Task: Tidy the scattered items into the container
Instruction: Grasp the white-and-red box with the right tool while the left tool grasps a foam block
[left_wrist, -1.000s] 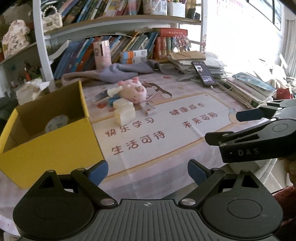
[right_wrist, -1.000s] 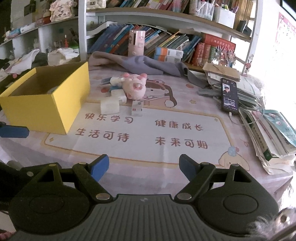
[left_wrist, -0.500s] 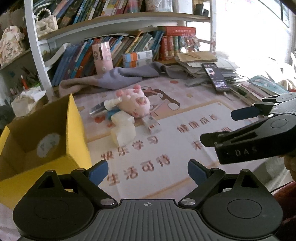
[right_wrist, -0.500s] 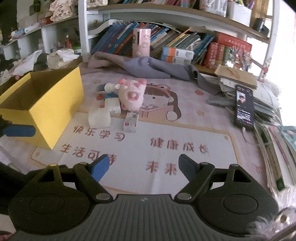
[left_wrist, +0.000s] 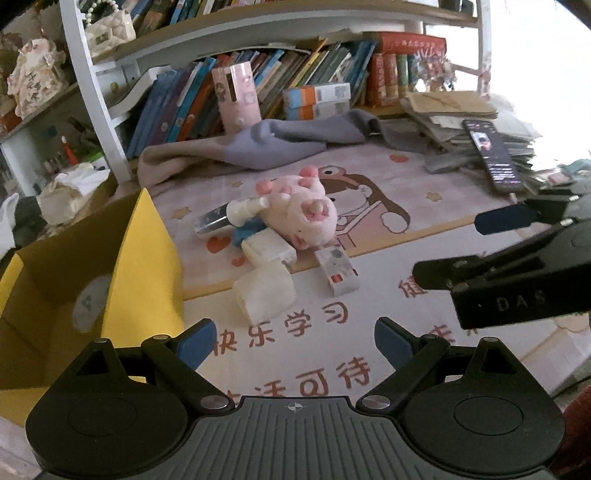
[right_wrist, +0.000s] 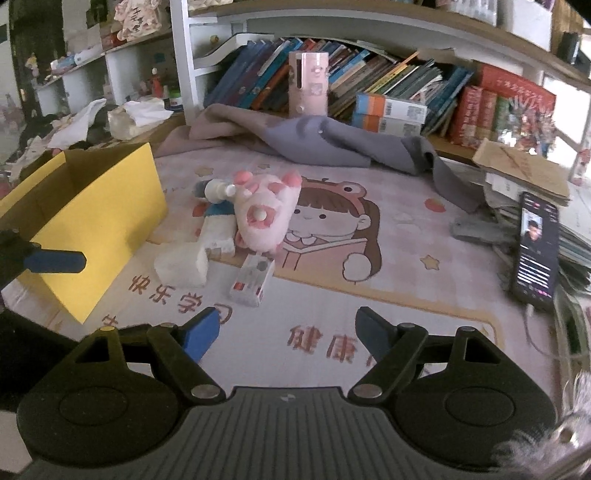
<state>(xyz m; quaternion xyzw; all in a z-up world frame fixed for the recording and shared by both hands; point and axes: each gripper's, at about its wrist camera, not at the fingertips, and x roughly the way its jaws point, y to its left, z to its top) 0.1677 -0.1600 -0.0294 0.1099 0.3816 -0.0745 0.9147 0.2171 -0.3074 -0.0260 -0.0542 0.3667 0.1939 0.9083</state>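
A pile of small items lies mid-table on a printed mat: a pink plush pig (left_wrist: 299, 216) (right_wrist: 264, 214), a white spray bottle (left_wrist: 242, 210), a white rectangular box (left_wrist: 271, 249), a translucent white block (left_wrist: 264, 295) (right_wrist: 181, 264) and a small white carton with red marking (left_wrist: 338, 275) (right_wrist: 253, 278). The open yellow cardboard box (left_wrist: 144, 266) (right_wrist: 107, 206) stands left of them. My left gripper (left_wrist: 295, 343) is open with nothing in it, short of the translucent block. My right gripper (right_wrist: 288, 334) is open too, just short of the small carton; it also shows in the left wrist view as the right gripper (left_wrist: 517, 251).
A grey cloth (right_wrist: 325, 144) lies behind the pile, before a shelf of books (right_wrist: 369, 81) and a pink case (right_wrist: 308, 83). At the right, a phone (right_wrist: 535, 245) rests on stacked papers. A round sticker lies inside the yellow box.
Both grippers have moved forward over the mat toward the pile, which now looks nearer and larger. Both stay open with nothing in them. No item has shifted.
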